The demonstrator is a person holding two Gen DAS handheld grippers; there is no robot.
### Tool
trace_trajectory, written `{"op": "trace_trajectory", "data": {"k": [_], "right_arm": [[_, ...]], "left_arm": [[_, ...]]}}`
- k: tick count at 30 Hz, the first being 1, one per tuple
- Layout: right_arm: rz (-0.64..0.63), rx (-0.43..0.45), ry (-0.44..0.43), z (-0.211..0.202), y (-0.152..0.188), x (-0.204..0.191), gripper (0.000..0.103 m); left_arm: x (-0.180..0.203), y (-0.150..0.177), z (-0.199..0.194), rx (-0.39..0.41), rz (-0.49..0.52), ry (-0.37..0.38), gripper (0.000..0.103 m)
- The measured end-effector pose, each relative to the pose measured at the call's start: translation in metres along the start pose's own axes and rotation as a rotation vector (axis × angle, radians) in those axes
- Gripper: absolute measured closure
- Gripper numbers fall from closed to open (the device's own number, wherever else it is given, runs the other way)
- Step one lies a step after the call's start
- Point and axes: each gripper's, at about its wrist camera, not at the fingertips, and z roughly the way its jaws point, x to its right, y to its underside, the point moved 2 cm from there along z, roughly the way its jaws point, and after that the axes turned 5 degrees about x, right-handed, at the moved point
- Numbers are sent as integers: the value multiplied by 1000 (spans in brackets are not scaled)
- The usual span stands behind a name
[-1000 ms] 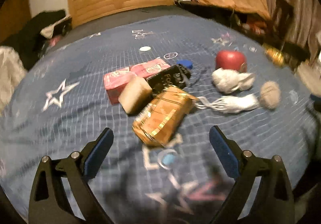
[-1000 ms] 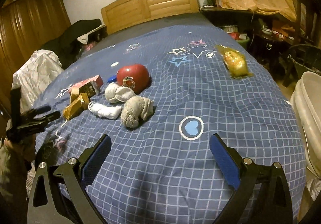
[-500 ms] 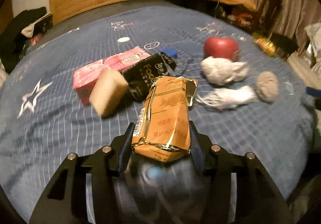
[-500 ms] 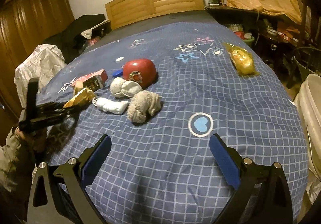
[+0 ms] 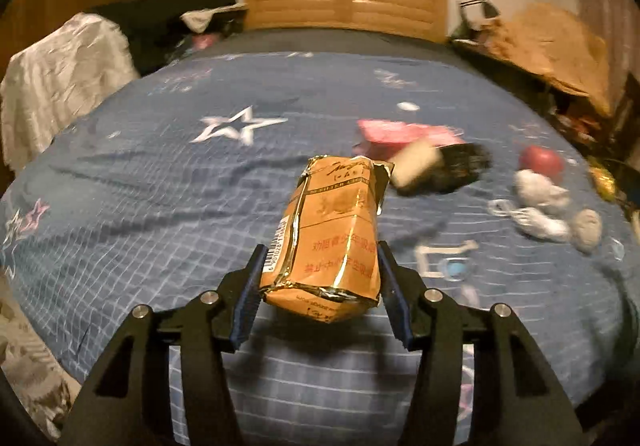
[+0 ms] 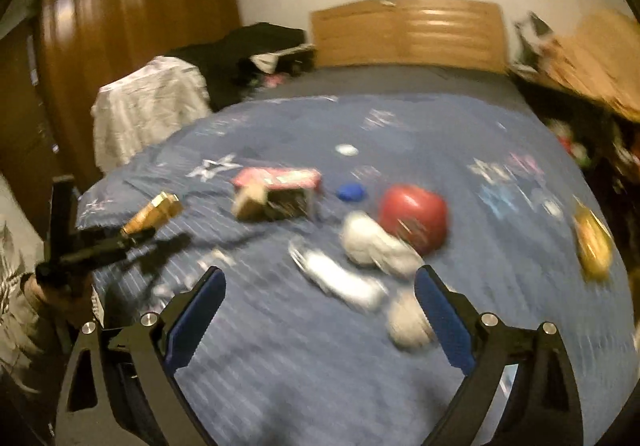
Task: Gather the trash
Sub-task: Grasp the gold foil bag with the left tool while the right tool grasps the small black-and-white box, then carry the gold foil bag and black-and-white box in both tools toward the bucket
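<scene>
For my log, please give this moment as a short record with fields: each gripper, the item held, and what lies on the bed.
left gripper: shut on the orange packet, lifted off the blue bedspread
right gripper: open, fingers empty, above the bedspread
on bed: pink box, red round item, blue cap, white socks, yellow bag
image quality: right view blurred

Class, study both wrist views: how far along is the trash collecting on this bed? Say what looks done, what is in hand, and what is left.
Done: nothing visibly binned; no trash container shows. In hand: the left gripper is shut on the orange packet, lifted off the blue bedspread. Left: the pink box, blue cap, red round object and yellow wrapper lie on the bed. The right gripper is open and holds nothing.
</scene>
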Motion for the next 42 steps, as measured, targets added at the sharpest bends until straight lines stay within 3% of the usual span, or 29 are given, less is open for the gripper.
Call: {"op": "trace_trajectory", "data": {"k": [2, 5, 10, 14, 17, 18, 19, 22, 24, 28, 36, 42], "right_arm": [[-34, -13, -36, 28, -16, -13, 9], [-45, -79, -57, 79, -34, -20, 9], [-111, -213, -46, 163, -42, -22, 9], [-66, -267, -60, 204, -40, -11, 15], [-52, -317, -115, 224, -40, -12, 34], [-60, -327, -108, 228, -38, -12, 53], [-62, -336, -112, 232, -35, -12, 61], [-85, -337, -134, 222, -27, -16, 79], [-91, -330, -133, 210, -24, -18, 85], [-79, -280, -136, 168, -20, -25, 88], [39, -178, -185, 68, -4, -31, 88], [136, -145, -176, -1, 26, -17, 88]], "left_arm": [[0, 3, 13, -38, 12, -32, 34], [7, 5, 22, -38, 57, -48, 23], [4, 4, 27, -19, 23, -13, 17], [-6, 11, 45, -80, -49, -3, 17], [-12, 11, 44, -72, -94, 30, 17], [-11, 11, 44, -73, -94, 30, 17], [-10, 11, 44, -73, -88, 25, 17], [-8, 12, 46, -78, -76, 12, 17], [-8, 12, 46, -76, -71, -14, 24], [-4, 15, 44, -70, -59, -32, 53], [-2, 22, 22, -40, -91, -27, 55], [30, 23, -12, -9, -57, -55, 55]]}}
